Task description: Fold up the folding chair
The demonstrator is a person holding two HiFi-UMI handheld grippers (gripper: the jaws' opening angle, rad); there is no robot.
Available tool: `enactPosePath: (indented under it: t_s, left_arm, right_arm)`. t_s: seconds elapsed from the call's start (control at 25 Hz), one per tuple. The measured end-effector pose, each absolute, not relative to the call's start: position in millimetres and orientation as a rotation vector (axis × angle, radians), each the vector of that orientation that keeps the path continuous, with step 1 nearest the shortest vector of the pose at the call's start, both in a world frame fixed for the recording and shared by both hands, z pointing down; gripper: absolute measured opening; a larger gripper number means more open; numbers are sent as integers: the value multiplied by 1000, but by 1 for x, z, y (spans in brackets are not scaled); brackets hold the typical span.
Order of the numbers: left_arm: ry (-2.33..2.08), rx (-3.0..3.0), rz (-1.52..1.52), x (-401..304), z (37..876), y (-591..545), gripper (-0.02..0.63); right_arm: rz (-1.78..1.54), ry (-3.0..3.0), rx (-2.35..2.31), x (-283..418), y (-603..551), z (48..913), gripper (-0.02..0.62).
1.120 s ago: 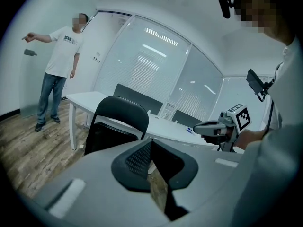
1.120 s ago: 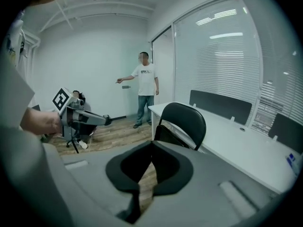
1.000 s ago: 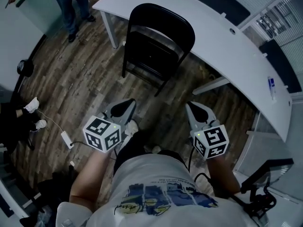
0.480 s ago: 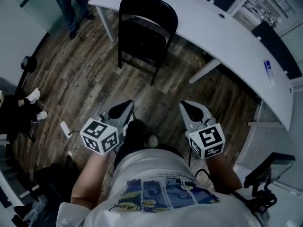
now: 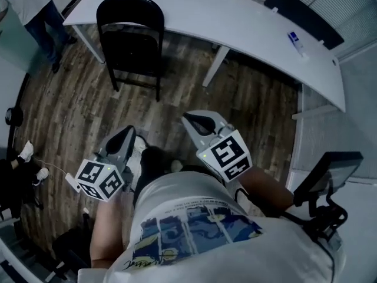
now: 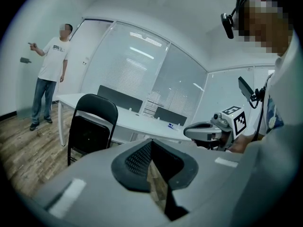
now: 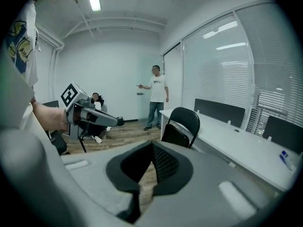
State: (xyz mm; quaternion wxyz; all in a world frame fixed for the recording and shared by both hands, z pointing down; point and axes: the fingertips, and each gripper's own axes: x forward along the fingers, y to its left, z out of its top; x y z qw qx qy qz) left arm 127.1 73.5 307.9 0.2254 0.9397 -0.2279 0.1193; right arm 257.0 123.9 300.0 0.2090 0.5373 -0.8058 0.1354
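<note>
A: How do our claws stand?

B: Our left claw (image 6: pixel 151 144) is closed. Its dark pads have a fine ribbed grain and meet at the tips, with nothing between them. The shell around them is smooth grey plastic.

A: And the other?

B: Our right claw (image 7: pixel 152 148) is closed and empty too, with the same ribbed pads in a rounded grey shell. From the head view we hold both low in front of our body, side by side and apart. Each carries a white cube printed with black squares.

A: Where is the chair?

B: The chair (image 5: pixel 131 37) stands unfolded on the floor (image 5: pixel 177 93), well apart from both claws. It is black, with a rounded back panel, a flat seat and thin tube legs. We touch no part of it.

A: What is around it?

B: It sits just beside one end of the desk (image 5: pixel 235 16), a long, curved, smooth white top on pale legs. The floor is wood-look planking in mixed brown and grey strips.

A: Anyone else?

B: A person (image 7: pixel 155 96) in a white shirt and jeans stands beyond the chair, near the wall. Glass panels with blinds run behind the desk.
</note>
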Motion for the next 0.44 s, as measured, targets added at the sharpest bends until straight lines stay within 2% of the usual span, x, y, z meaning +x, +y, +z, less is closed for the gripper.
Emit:
enactPosePath:
  t_s: [0.44]
  left_arm:
    - [-592,2576,346,132,316,34,5]
  right_arm:
    - [398,-2246,1478,248,83,303,2]
